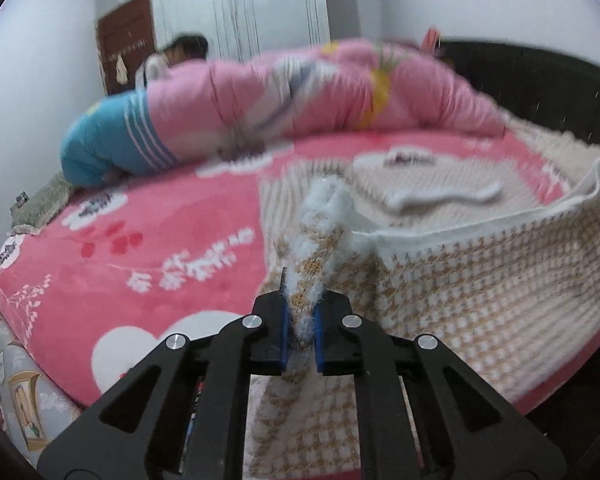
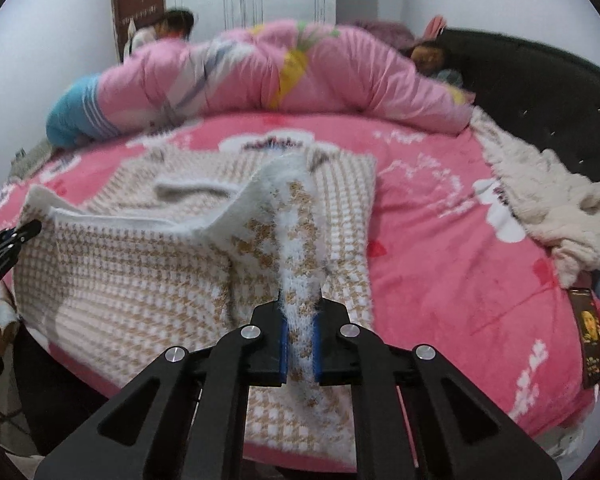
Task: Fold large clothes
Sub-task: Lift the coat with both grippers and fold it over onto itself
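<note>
One houndstooth knit garment [image 2: 140, 280], tan and white, lay on pink blanket [image 2: 440, 248], near edge lifted. Left gripper [image 1: 300, 334] pinched fuzzy hem at six o'clock; right gripper [image 2: 300, 344] likewise clamped on hem. Pink quilt [image 2: 300, 72] heaped at twelve o'clock, cream fleece [image 2: 548, 208] at three o'clock, dark headboard [image 2: 520, 76] behind.

A big round bed [image 2: 440, 240] is wearing a pink blanket with white flowers and hearts. A fuzzy tan and white checked sweater [image 2: 140, 272] is lying on the near side. A puffy pink quilt [image 2: 300, 76] is sitting in a long heap along the far side. A cream fluffy garment [image 2: 548, 208] is lying at the right edge.
</note>
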